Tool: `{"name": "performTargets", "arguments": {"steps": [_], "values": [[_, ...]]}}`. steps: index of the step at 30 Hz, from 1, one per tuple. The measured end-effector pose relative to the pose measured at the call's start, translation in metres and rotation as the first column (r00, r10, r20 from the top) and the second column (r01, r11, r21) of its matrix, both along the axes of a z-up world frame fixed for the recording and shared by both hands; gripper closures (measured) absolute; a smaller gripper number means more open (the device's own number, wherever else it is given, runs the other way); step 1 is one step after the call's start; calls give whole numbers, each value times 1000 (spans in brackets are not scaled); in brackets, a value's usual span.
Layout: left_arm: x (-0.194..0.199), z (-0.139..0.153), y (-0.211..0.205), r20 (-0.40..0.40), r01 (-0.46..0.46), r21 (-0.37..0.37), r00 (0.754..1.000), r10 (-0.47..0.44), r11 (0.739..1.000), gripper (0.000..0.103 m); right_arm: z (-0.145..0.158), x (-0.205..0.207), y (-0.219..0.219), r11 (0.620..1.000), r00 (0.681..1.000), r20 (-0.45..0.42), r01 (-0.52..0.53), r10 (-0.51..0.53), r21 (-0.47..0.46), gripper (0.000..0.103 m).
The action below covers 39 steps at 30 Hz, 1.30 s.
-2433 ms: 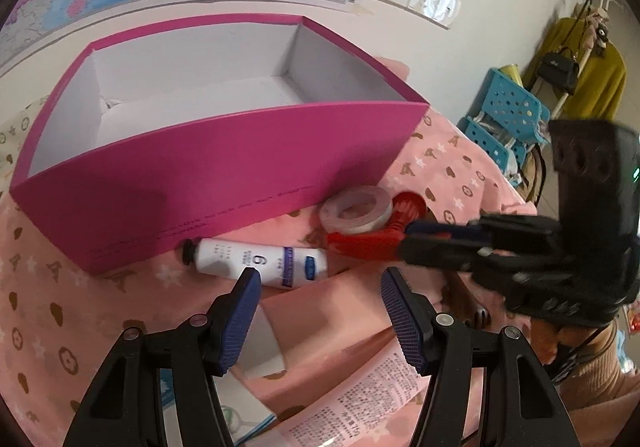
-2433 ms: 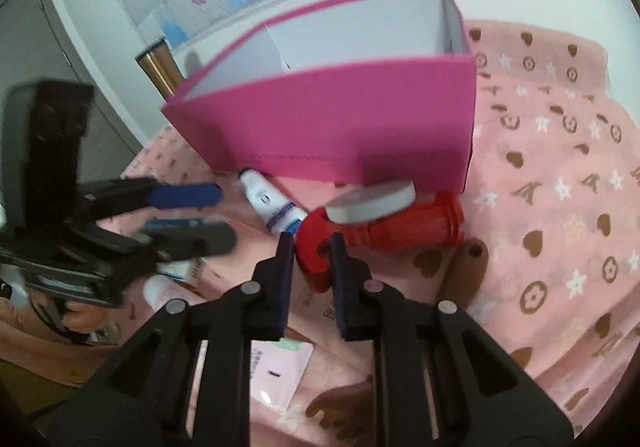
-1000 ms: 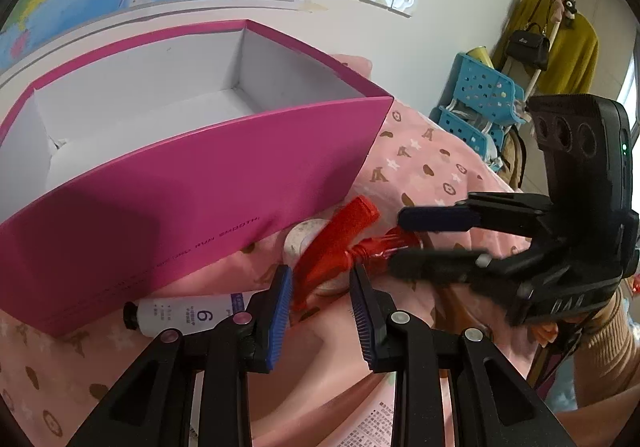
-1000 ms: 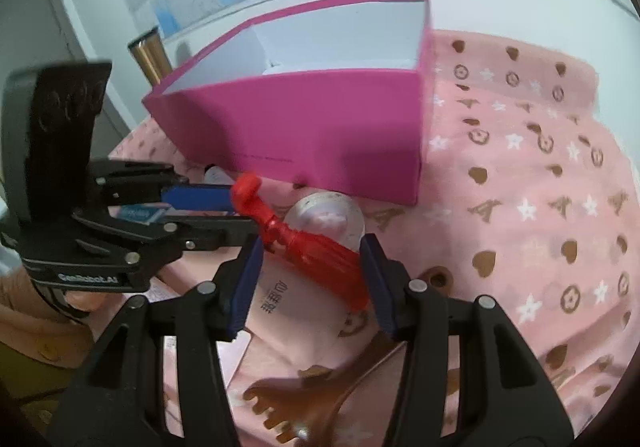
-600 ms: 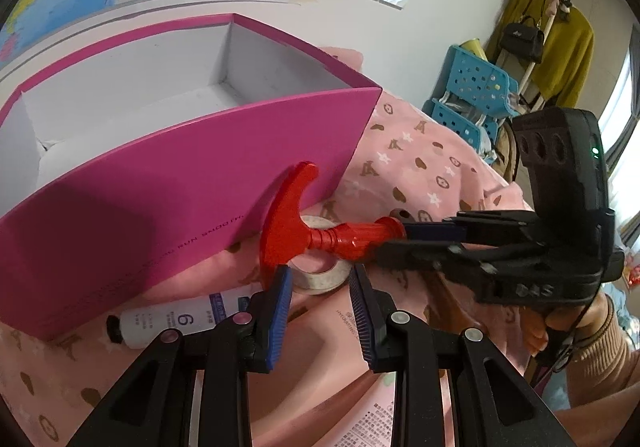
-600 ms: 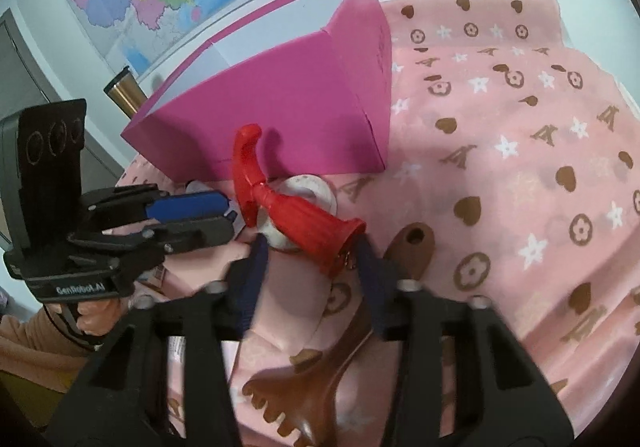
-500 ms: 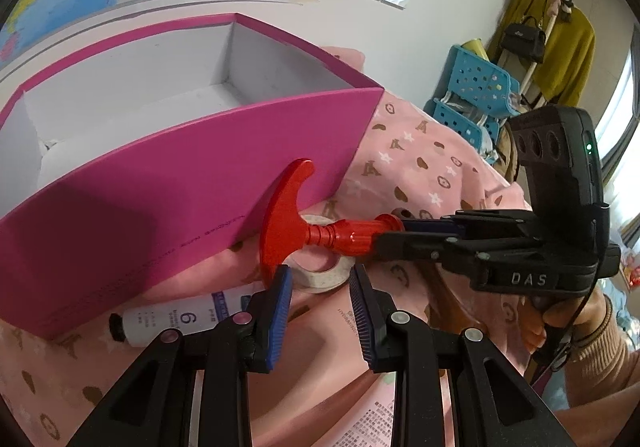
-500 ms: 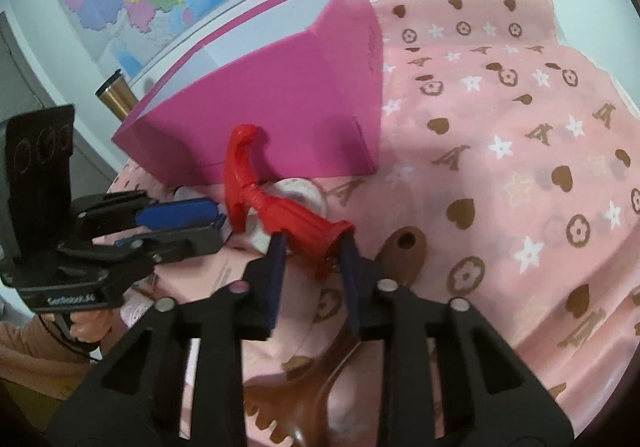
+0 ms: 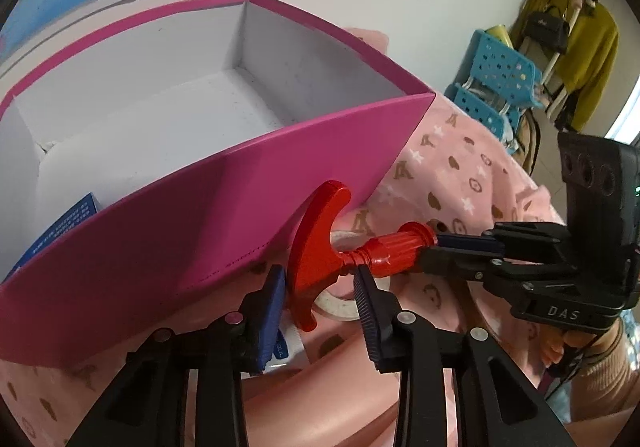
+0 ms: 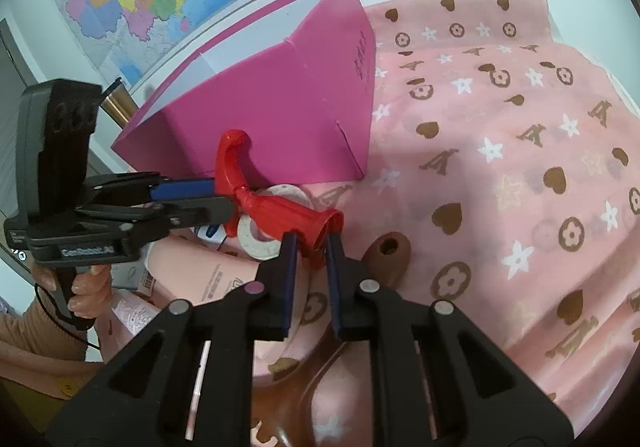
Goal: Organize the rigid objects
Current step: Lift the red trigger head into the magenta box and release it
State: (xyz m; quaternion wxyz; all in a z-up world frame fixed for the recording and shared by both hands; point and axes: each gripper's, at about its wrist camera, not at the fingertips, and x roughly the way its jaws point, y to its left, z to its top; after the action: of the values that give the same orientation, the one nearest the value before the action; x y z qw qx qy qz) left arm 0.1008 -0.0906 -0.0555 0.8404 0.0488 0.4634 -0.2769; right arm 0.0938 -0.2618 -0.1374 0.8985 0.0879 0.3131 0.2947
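A red plastic tool [image 9: 320, 247] with a curved head and a ribbed handle hangs above the cloth, just in front of the pink box [image 9: 200, 227]. My right gripper [image 10: 311, 241] is shut on the flared end of the red tool [image 10: 280, 211]. My left gripper [image 9: 317, 275] has come up around the curved head. Its jaws are opening, with the head between them and a gap at the right pad. From the right wrist view, the left gripper [image 10: 222, 196] flanks the head beside the pink box [image 10: 280, 107]. From the left wrist view, the right gripper [image 9: 430, 251] reaches in from the right.
A tape roll [image 10: 260, 243] and a white tube [image 10: 210, 231] lie under the tool. A brown wooden scratcher [image 10: 384, 251] and pink packets [image 10: 208, 271] lie nearer. A blue booklet [image 9: 68, 223] sits in the box. The patterned pink cloth [image 10: 520, 167] spreads right.
The right gripper closed on the tool's flared end and rolled, swinging the head upright. The left gripper moved in toward the box, and the head now sits between its fingers.
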Motion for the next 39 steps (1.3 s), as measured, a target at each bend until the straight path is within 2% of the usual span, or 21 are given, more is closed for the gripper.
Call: {"name": "performTargets", "arguments": {"steps": [4, 10, 19, 24, 30, 35, 39], "values": [[-9, 5, 1, 5, -9, -6, 1000, 9, 1000, 67, 4, -2, -1, 1000, 1000, 4, -12, 12, 19, 86], [-19, 28, 13, 21, -45, -66, 999, 46, 997, 68, 29, -17, 5, 999, 998, 60, -37, 36, 13, 86], [-24, 92, 27, 158, -61, -111, 984, 78, 992, 68, 92, -31, 12, 997, 974, 212, -81, 78, 5, 87], [-3, 110, 28, 203, -90, -77, 974, 104, 993, 68, 116, -13, 20, 995, 965, 246, -96, 90, 13, 87], [29, 98, 34, 171, -132, -44, 976, 138, 990, 68, 123, 23, 32, 995, 974, 204, -101, 97, 9, 87], [49, 74, 38, 87, -148, -38, 985, 151, 988, 68, 114, 47, 44, 995, 983, 155, -88, 95, -47, 87], [55, 64, 36, 64, -149, -20, 987, 150, 989, 68, 105, 57, 52, 993, 989, 124, -66, 78, -102, 86]]}}
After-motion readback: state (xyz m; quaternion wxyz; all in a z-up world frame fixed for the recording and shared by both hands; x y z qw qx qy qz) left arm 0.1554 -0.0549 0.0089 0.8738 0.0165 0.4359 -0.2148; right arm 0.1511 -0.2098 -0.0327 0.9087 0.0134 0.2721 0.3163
